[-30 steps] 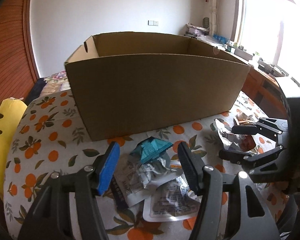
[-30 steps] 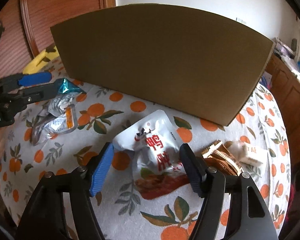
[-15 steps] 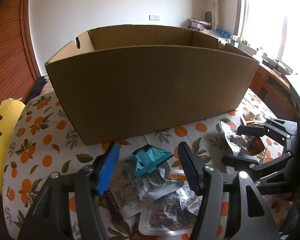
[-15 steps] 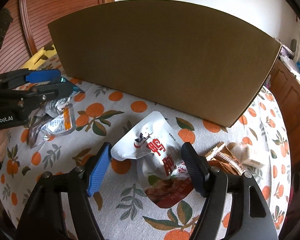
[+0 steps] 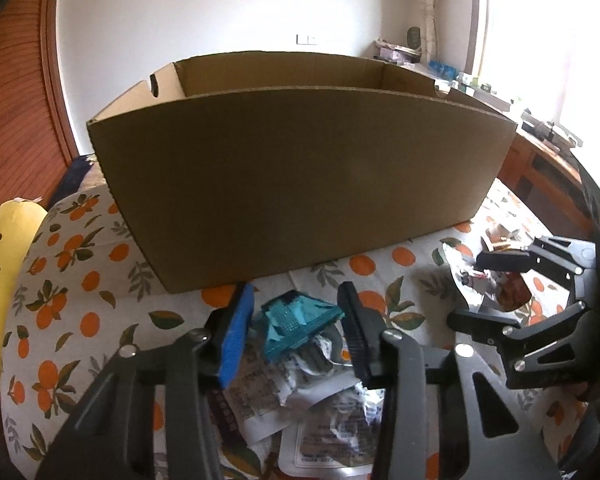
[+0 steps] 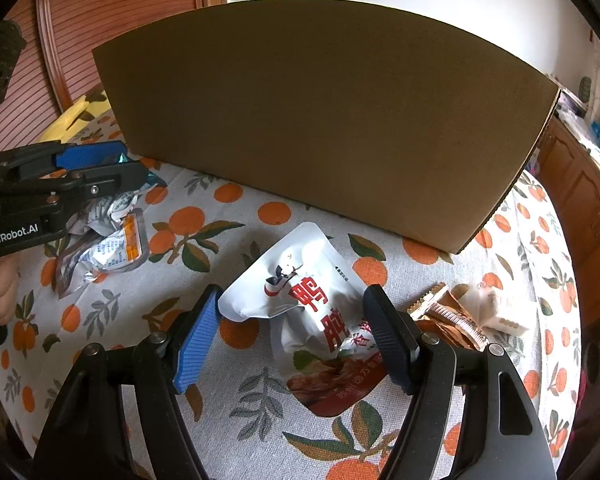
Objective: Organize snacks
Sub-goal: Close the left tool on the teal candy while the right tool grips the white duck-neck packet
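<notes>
A large open cardboard box (image 5: 300,184) stands on the orange-print tablecloth (image 5: 72,280); it also shows in the right wrist view (image 6: 319,120). My left gripper (image 5: 296,320) is open around a teal snack packet (image 5: 296,320) lying on crumpled silver packets (image 5: 311,392). My right gripper (image 6: 296,332) is open around a white pouch with red characters (image 6: 311,308) lying flat on the cloth. The left gripper (image 6: 100,168) shows at the left of the right wrist view, the right gripper (image 5: 495,288) at the right of the left wrist view.
A brown wrapper (image 6: 447,316) and a small white packet (image 6: 499,316) lie right of the white pouch. A yellow cushion (image 5: 0,272) sits at the table's left edge. A wooden cabinet (image 6: 579,208) stands to the right.
Both grippers moved forward and lower toward the box. The box looms larger. The teal packet and the white pouch sit deeper between the open fingers.
</notes>
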`<state>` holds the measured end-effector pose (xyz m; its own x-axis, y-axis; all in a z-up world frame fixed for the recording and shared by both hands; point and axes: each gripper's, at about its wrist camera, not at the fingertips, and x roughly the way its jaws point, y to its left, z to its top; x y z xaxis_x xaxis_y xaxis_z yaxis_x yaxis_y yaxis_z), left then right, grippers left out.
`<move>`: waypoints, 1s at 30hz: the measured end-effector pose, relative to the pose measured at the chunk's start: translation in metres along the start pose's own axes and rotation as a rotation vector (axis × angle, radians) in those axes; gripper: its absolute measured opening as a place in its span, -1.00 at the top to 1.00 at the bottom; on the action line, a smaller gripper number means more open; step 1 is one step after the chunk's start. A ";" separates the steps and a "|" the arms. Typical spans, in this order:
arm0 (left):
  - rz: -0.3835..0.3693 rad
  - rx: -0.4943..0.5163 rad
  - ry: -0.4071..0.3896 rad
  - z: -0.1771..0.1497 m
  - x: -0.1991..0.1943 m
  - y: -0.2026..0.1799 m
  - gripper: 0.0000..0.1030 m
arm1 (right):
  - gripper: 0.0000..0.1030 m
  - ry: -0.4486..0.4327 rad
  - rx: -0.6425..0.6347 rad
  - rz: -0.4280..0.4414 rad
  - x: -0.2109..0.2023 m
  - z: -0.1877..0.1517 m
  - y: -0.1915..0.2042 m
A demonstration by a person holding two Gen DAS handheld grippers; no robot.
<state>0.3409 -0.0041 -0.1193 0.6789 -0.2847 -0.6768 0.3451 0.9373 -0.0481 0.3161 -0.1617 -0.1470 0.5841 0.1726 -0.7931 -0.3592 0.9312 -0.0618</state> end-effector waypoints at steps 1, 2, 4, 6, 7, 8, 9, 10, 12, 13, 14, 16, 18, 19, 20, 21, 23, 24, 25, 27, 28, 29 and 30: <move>0.003 0.006 0.002 -0.001 0.001 -0.001 0.31 | -0.44 0.000 0.000 0.000 0.000 0.000 0.000; 0.011 0.007 0.000 -0.001 0.000 -0.001 0.41 | -0.44 0.000 0.000 0.000 0.000 0.000 0.000; 0.011 -0.005 -0.014 0.000 -0.003 0.000 0.48 | -0.44 0.000 0.000 0.000 0.000 0.000 0.001; 0.012 -0.022 -0.018 0.000 -0.006 0.003 0.51 | -0.44 0.001 0.001 0.001 0.000 0.000 0.001; 0.012 -0.026 -0.023 -0.001 -0.007 0.003 0.52 | -0.44 0.000 0.002 0.002 0.000 0.000 0.001; 0.012 -0.030 -0.031 -0.002 -0.010 0.004 0.53 | -0.44 0.000 0.002 0.001 0.000 0.000 0.000; 0.011 -0.037 -0.041 -0.003 -0.013 0.006 0.53 | -0.42 -0.001 0.002 0.001 0.000 0.000 0.000; 0.009 -0.044 -0.052 -0.003 -0.016 0.007 0.53 | -0.37 -0.003 0.002 0.003 0.000 0.000 0.000; -0.004 -0.065 -0.068 -0.004 -0.022 0.010 0.53 | -0.32 -0.005 -0.001 0.004 0.000 -0.001 0.000; -0.007 -0.073 -0.071 -0.004 -0.024 0.012 0.53 | -0.30 -0.006 -0.002 0.001 0.000 -0.001 0.000; -0.011 -0.082 -0.075 -0.005 -0.026 0.013 0.52 | -0.30 -0.007 -0.004 0.000 -0.001 -0.001 0.001; -0.020 -0.093 -0.082 -0.005 -0.028 0.014 0.52 | -0.28 -0.005 -0.004 -0.002 0.000 0.000 0.002; -0.030 -0.102 -0.089 -0.006 -0.030 0.015 0.52 | -0.25 -0.007 -0.005 -0.005 -0.001 -0.001 0.002; -0.035 -0.104 -0.090 -0.007 -0.030 0.015 0.52 | -0.20 -0.008 -0.006 -0.008 -0.002 -0.001 0.003; -0.040 -0.103 -0.093 -0.008 -0.032 0.014 0.52 | -0.18 -0.009 -0.011 -0.016 -0.003 -0.001 0.004; -0.043 -0.103 -0.096 -0.008 -0.033 0.015 0.52 | -0.12 -0.010 -0.019 -0.022 -0.003 -0.001 0.006; -0.049 -0.103 -0.104 -0.009 -0.037 0.015 0.52 | -0.02 -0.006 -0.034 -0.035 -0.006 -0.002 0.009; -0.054 -0.104 -0.106 -0.009 -0.038 0.015 0.52 | 0.01 -0.005 -0.038 -0.041 -0.008 -0.003 0.010; -0.058 -0.105 -0.108 -0.009 -0.039 0.015 0.52 | 0.04 -0.005 -0.038 -0.038 -0.011 -0.003 0.010; -0.064 -0.107 -0.109 -0.010 -0.040 0.015 0.52 | 0.11 -0.006 -0.033 -0.026 -0.015 -0.004 0.009; -0.068 -0.108 -0.110 -0.010 -0.040 0.015 0.52 | 0.22 -0.010 -0.029 -0.022 -0.018 -0.004 0.007; -0.071 -0.109 -0.110 -0.009 -0.040 0.015 0.52 | 0.24 -0.021 -0.027 -0.028 -0.022 -0.004 0.007; -0.073 -0.108 -0.110 -0.009 -0.041 0.014 0.52 | 0.26 -0.025 -0.018 -0.019 -0.025 -0.004 0.005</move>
<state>0.3126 0.0227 -0.0991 0.7231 -0.3676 -0.5848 0.3286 0.9278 -0.1769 0.2968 -0.1629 -0.1294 0.6090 0.1632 -0.7762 -0.3610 0.9284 -0.0880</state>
